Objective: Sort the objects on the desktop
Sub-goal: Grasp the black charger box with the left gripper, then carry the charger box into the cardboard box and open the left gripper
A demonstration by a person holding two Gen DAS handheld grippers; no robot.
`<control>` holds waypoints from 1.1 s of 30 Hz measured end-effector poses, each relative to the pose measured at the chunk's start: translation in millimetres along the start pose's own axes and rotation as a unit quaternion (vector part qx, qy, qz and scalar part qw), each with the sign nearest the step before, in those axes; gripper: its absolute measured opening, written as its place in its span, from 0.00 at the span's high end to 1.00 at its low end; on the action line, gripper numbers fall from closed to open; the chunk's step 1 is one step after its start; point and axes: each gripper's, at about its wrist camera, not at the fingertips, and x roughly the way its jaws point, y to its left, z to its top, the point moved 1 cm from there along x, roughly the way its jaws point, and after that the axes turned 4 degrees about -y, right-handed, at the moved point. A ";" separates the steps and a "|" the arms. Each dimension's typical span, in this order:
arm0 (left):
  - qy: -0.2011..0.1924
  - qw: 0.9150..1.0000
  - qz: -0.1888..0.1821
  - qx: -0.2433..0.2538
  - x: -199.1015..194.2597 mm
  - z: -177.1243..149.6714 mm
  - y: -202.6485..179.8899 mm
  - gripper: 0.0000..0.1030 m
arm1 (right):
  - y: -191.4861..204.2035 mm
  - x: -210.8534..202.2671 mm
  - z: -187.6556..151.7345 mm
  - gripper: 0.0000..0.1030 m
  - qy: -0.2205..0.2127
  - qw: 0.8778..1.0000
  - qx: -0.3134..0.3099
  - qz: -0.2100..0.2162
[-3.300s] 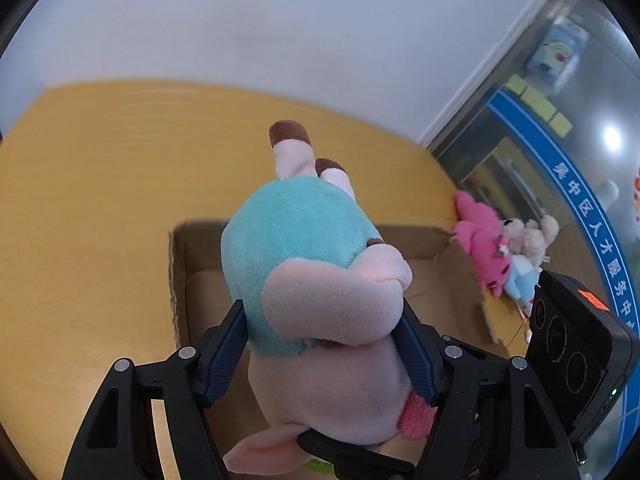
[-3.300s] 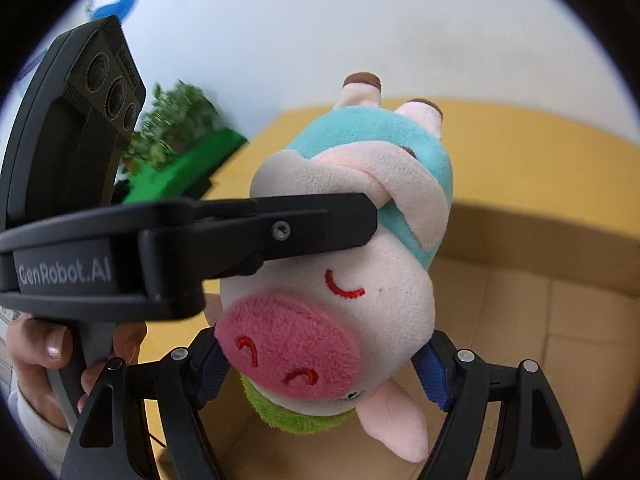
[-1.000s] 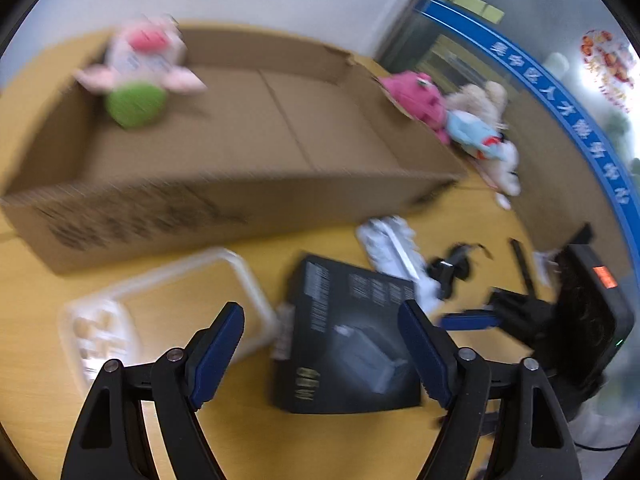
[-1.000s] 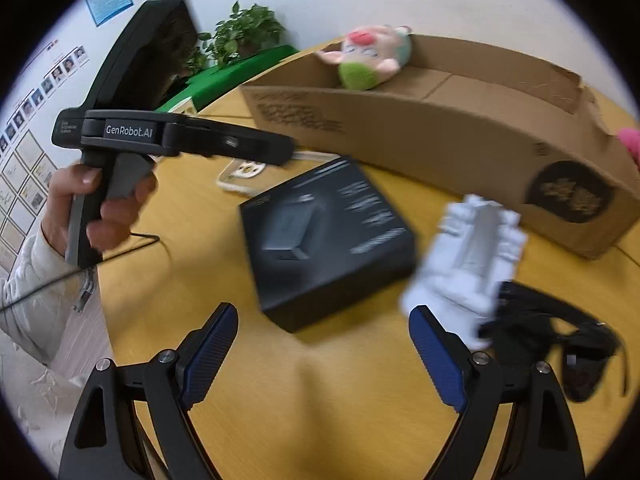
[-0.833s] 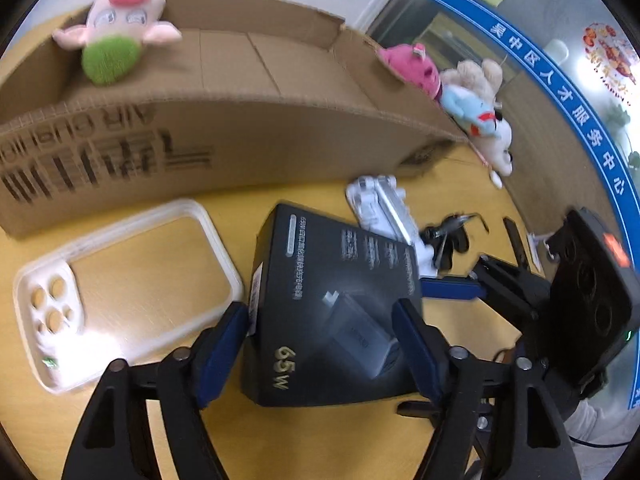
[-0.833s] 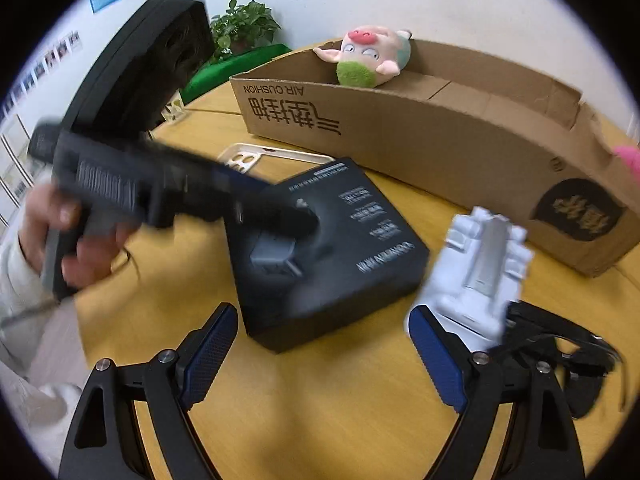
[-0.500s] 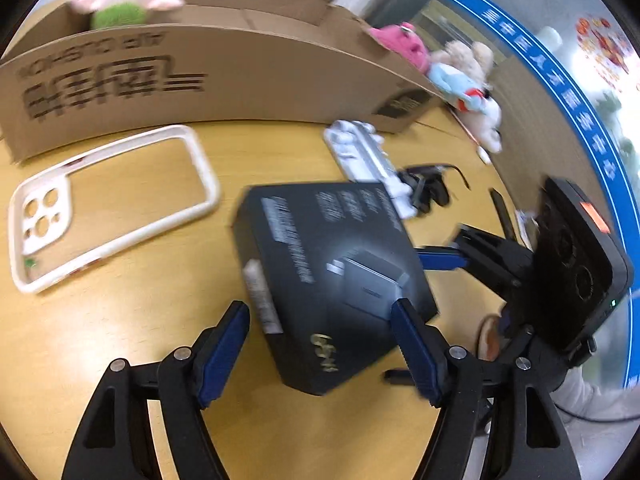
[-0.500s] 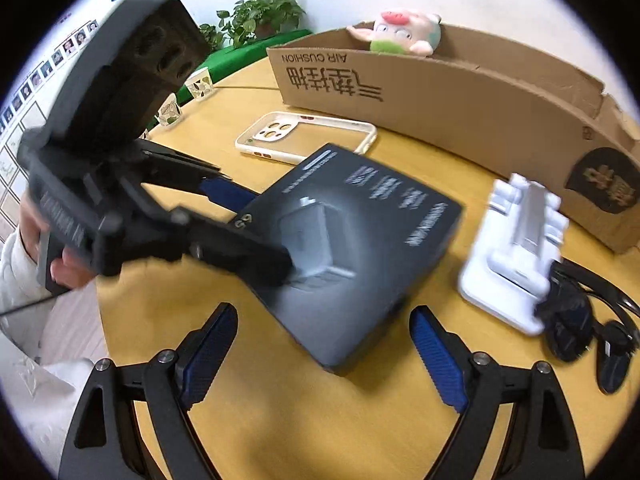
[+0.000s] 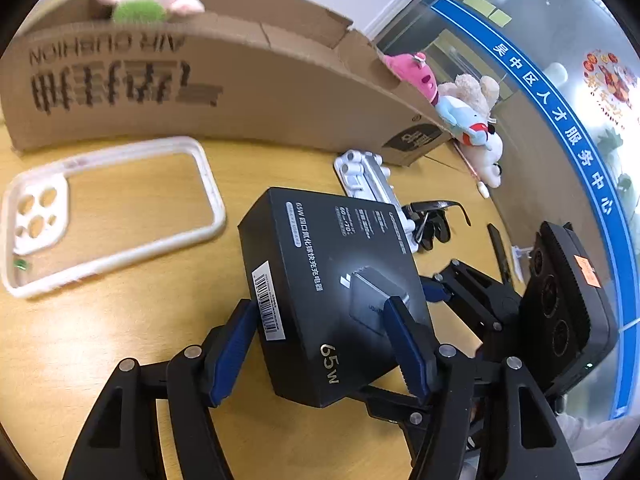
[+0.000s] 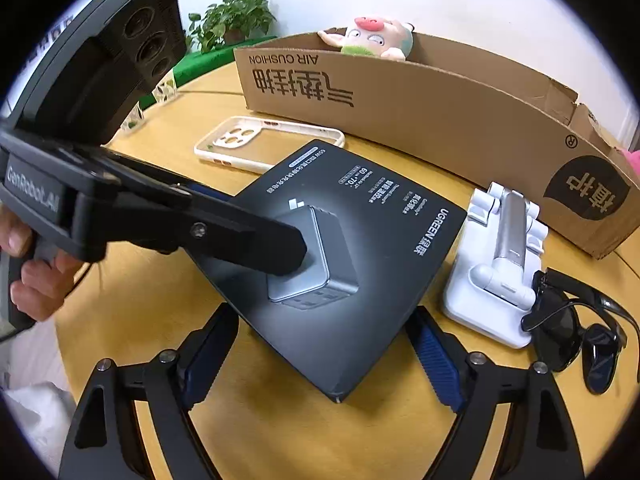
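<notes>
Fingers of the left gripper (image 9: pixel 320 334) are closing around the black charger box (image 9: pixel 332 280), one blue pad against its barcoded side, the other over its top face; whether both press I cannot tell. The right gripper (image 10: pixel 320 354) straddles the box's near corner, closing but clear of it. The box lies on the yellow counter (image 10: pixel 140 300). Beside it sit a white folding stand (image 10: pixel 496 264) and black sunglasses (image 10: pixel 576 328); beyond, a white phone case (image 9: pixel 108 208), then the cardboard box (image 10: pixel 420 108) holding a plush pig (image 10: pixel 372 38).
</notes>
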 end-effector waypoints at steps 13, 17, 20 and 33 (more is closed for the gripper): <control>-0.153 0.983 0.021 0.099 -115.5 98.7 -61.0 0.39 | 8.9 -88.7 108.2 0.18 -0.128 0.987 -0.067 -0.070; -0.195 0.973 0.023 0.125 -145.5 152.6 -80.9 0.39 | -3.5 -114.5 161.2 0.18 -0.162 0.979 -0.090 -0.086; -0.215 0.966 0.025 0.140 -161.5 189.0 -93.0 0.39 | -15.6 -130.6 202.1 0.18 -0.185 0.973 -0.100 -0.098; -0.208 0.966 0.069 0.140 -126.6 341.3 -81.6 0.39 | -107.0 -98.3 324.7 0.18 -0.175 0.978 -0.087 -0.079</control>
